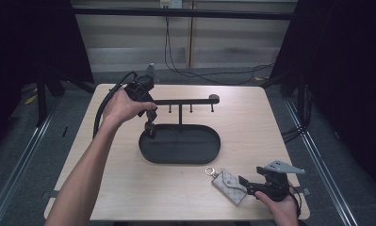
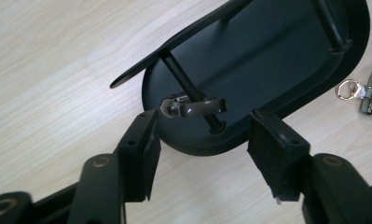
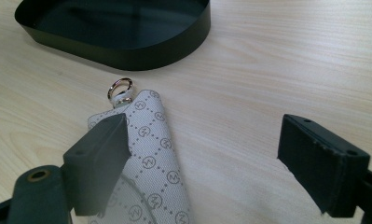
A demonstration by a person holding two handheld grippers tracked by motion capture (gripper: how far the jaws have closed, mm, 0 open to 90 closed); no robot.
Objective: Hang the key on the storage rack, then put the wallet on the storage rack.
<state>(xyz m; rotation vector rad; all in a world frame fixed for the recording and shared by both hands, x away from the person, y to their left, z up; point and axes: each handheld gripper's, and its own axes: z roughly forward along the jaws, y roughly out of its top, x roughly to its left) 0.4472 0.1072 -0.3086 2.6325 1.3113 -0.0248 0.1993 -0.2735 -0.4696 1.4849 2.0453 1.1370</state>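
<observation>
The scene was arranged around a black key stand (image 1: pixel 180 141), an oval tray with a central post carrying a horizontal bar (image 1: pixel 185 101) fitted with small hanging pegs, set near the middle of the tabletop (image 1: pixel 251 122). The left gripper (image 1: pixel 150 127) was held at the tray's left end, pointed down beneath the left end of the bar, evidently so that a small item could be delivered there. In the left gripper view its jaws were seen parted, with nothing pressed between the pads, and a small dark brown key-like piece (image 2: pixel 193 106) with a metal end was seen ahead of them, at the thin peg over the tray floor; whether it hung from the peg or lay in the tray could not be told. The piece appeared to have been let go, the jaws being wide enough to clear it. The right gripper (image 1: pixel 246 184) was rested low at the near right of the tabletop, well apart from the stand, with its jaws spread wide. A grey patterned key pouch (image 3: pixel 155 158) with a metal ring (image 3: pixel 120 88) at its end was laid flat on the wood, ring pointing towards the tray; the left-hand jaw was placed over its edge while the other stood clear on bare wood, so the pouch was not gripped. That position was judged to be a preparation for taking up the pouch next.
</observation>
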